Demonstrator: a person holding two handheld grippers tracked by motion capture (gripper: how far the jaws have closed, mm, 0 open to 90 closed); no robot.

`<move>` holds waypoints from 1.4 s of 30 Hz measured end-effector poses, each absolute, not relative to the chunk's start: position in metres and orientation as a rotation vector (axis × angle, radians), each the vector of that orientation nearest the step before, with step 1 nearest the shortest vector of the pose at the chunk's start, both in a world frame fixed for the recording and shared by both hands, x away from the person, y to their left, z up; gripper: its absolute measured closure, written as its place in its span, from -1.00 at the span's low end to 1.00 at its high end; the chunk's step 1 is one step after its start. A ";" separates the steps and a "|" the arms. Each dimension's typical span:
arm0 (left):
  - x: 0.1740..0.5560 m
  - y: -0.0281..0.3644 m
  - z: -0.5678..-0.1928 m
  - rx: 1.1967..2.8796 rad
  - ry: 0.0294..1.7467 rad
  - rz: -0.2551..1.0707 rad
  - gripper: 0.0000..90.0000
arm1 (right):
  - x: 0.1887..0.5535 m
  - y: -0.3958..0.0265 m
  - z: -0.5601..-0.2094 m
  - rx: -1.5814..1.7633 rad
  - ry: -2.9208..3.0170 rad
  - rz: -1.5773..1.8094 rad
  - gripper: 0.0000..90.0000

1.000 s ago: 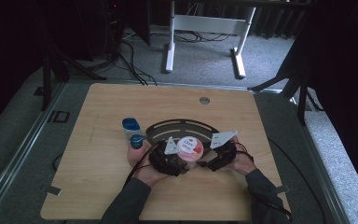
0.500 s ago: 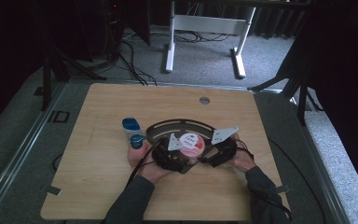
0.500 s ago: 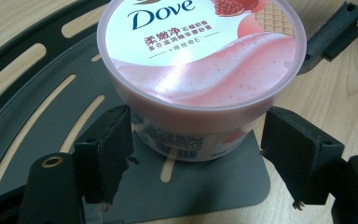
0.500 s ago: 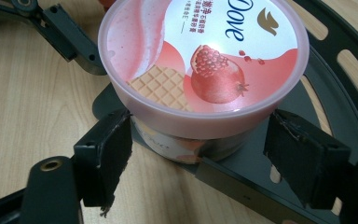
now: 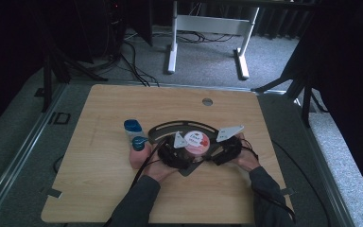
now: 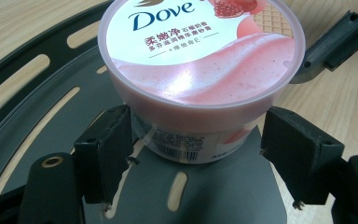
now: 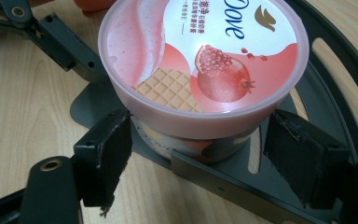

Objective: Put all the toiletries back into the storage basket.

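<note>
1. The pink tub (image 6: pixel 200 70) stands upright on the dark metal plate (image 6: pixel 223 196) on the desk (image 5: pixel 99 189).
2. My left gripper (image 6: pixel 198 158) has its jaws apart around the tub's base, the left jaw touching it.
3. My right gripper (image 7: pixel 198 161) also straddles the tub, jaws apart.
4. Two blue-capped bottles (image 5: pixel 137 142) stand left of the tub.

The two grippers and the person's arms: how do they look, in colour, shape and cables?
Both the left gripper and the right gripper have black jaws with thick rectangular pads on black arms that show round bolt holes. In the high view each carries a grey three-cornered plate on top, and black cables trail from them. The person wears dark long sleeves.
</note>
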State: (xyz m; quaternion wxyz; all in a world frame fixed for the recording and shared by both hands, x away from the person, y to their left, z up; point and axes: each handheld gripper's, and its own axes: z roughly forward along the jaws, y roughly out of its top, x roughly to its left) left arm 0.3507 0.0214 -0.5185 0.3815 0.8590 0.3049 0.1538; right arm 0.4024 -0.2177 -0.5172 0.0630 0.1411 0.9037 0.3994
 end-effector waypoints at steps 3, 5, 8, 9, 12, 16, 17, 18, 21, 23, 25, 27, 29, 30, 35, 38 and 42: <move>0.354 0.018 -0.519 2.193 0.780 0.395 -0.43 | 0.405 -0.220 -0.518 0.442 2.727 1.203 -0.48; 0.356 0.016 -0.520 2.191 0.781 0.393 -0.43 | 0.406 -0.221 -0.519 0.456 2.726 1.197 -0.48; 0.360 0.015 -0.522 2.192 0.783 0.383 -0.43 | 0.407 -0.222 -0.519 0.468 2.724 1.190 -0.48; 0.361 0.014 -0.523 2.192 0.782 0.382 -0.43 | 0.408 -0.223 -0.520 0.476 2.724 1.183 -0.48; 0.363 0.012 -0.523 2.197 0.782 0.379 -0.43 | 0.410 -0.224 -0.521 0.488 2.724 1.182 -0.48; 0.366 0.010 -0.521 2.205 0.772 0.383 -0.43 | 0.411 -0.226 -0.520 0.503 2.723 1.179 -0.48; 0.367 0.009 -0.521 2.205 0.770 0.385 -0.43 | 0.411 -0.227 -0.520 0.507 2.721 1.178 -0.48; 0.367 0.009 -0.521 2.201 0.771 0.384 -0.43 | 0.412 -0.227 -0.520 0.515 2.722 1.178 -0.48; 0.370 0.007 -0.522 2.202 0.770 0.378 -0.43 | 0.414 -0.229 -0.520 0.523 2.719 1.175 -0.48; 0.371 0.006 -0.524 2.204 0.773 0.374 -0.43 | 0.414 -0.229 -0.521 0.529 2.723 1.170 -0.48; 0.372 0.007 -0.526 2.208 0.776 0.370 -0.43 | 0.415 -0.230 -0.522 0.533 2.720 1.170 -0.47; 0.372 0.006 -0.527 2.210 0.772 0.379 -0.41 | 0.414 -0.230 -0.522 0.540 2.714 1.168 -0.45; 0.372 0.007 -0.527 2.209 0.770 0.373 -0.38 | 0.414 -0.230 -0.521 0.538 2.717 1.148 -0.43; 0.372 0.008 -0.526 2.209 0.768 0.367 -0.36 | 0.414 -0.231 -0.521 0.539 2.717 1.146 -0.41; 0.370 0.013 -0.525 2.193 0.767 0.363 -0.21 | 0.410 -0.235 -0.519 0.560 2.714 1.137 -0.28; 0.369 0.014 -0.524 2.184 0.771 0.361 -0.19 | 0.407 -0.238 -0.517 0.562 2.696 1.155 -0.26; 0.367 0.015 -0.522 2.175 0.784 0.365 -0.12 | 0.390 -0.242 -0.511 0.546 2.660 1.173 -0.13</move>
